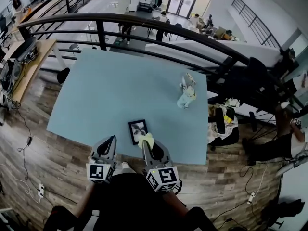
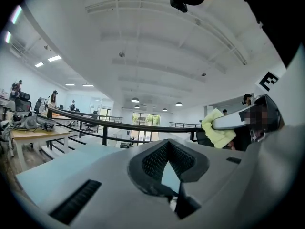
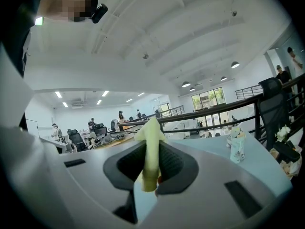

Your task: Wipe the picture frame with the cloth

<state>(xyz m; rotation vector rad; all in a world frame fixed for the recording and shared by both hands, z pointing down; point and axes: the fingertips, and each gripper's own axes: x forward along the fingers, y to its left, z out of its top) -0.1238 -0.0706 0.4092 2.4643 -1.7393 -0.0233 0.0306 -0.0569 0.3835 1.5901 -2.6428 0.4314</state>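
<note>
Right gripper [image 3: 152, 152] pinches cloth [image 3: 151, 130] by picture frame [image 1: 137, 130]; left gripper [image 1: 113, 139] closed.

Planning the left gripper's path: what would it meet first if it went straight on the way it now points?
Probably nothing near: the left gripper points across bare table, passing left of the picture frame. The railing stands beyond; height is unclear.
</note>
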